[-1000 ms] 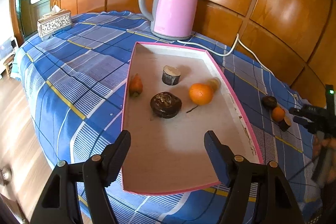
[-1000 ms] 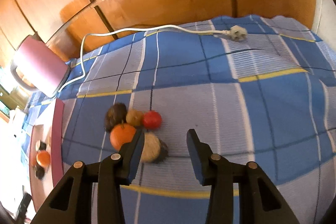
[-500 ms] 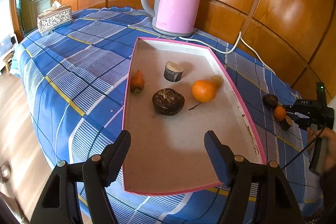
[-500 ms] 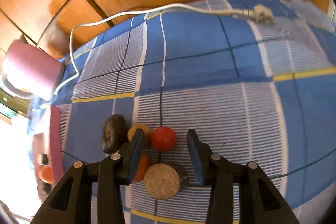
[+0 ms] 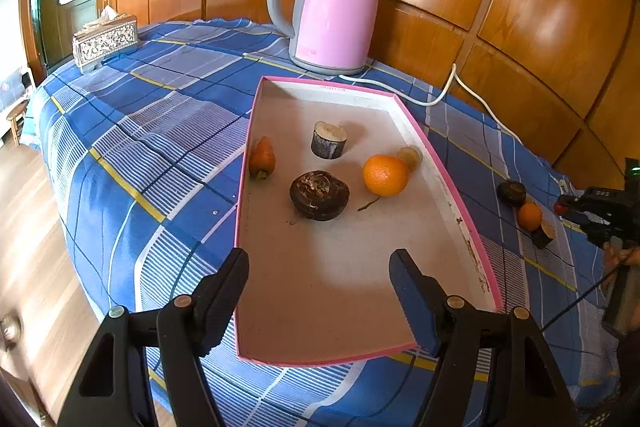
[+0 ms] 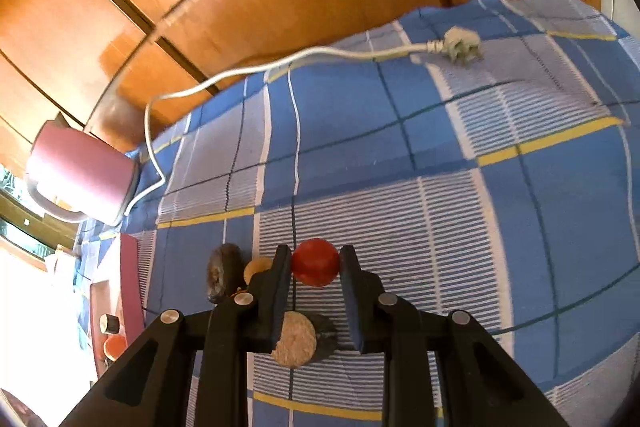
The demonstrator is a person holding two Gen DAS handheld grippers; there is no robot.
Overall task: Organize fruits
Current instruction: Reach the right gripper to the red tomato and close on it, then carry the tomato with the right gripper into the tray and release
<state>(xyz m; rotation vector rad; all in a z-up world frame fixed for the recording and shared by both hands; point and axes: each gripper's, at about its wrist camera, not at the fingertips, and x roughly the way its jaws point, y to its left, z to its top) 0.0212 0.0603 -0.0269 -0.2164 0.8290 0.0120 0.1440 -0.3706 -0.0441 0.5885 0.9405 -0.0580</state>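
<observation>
A pink-rimmed tray [image 5: 452, 183] on the blue plaid cloth holds an orange [image 5: 385, 175], a dark brown fruit [image 5: 319, 194], a log-like piece [image 5: 329, 139], a small orange-red fruit [image 5: 262, 159] and a pale slice [image 5: 410, 157]. My left gripper [image 5: 320, 283] is open above the tray's near end. My right gripper [image 6: 314, 261] has its jaws closed against both sides of a red fruit [image 6: 315, 262] on the cloth. Beside it lie a dark fruit [image 6: 222, 271], a yellowish piece [image 6: 258, 267] and a cut round piece [image 6: 298, 341].
A pink kettle [image 5: 334, 11] stands behind the tray; its white cord [image 6: 256, 67] and plug [image 6: 460, 43] trail across the cloth. A tissue box [image 5: 106, 41] sits far left. Wood panelling backs the table. The table edge drops to the floor at left.
My right gripper has moved forward over the fruit cluster and its jaws have narrowed around the red fruit. My left gripper has stayed open over the tray, moving only slightly.
</observation>
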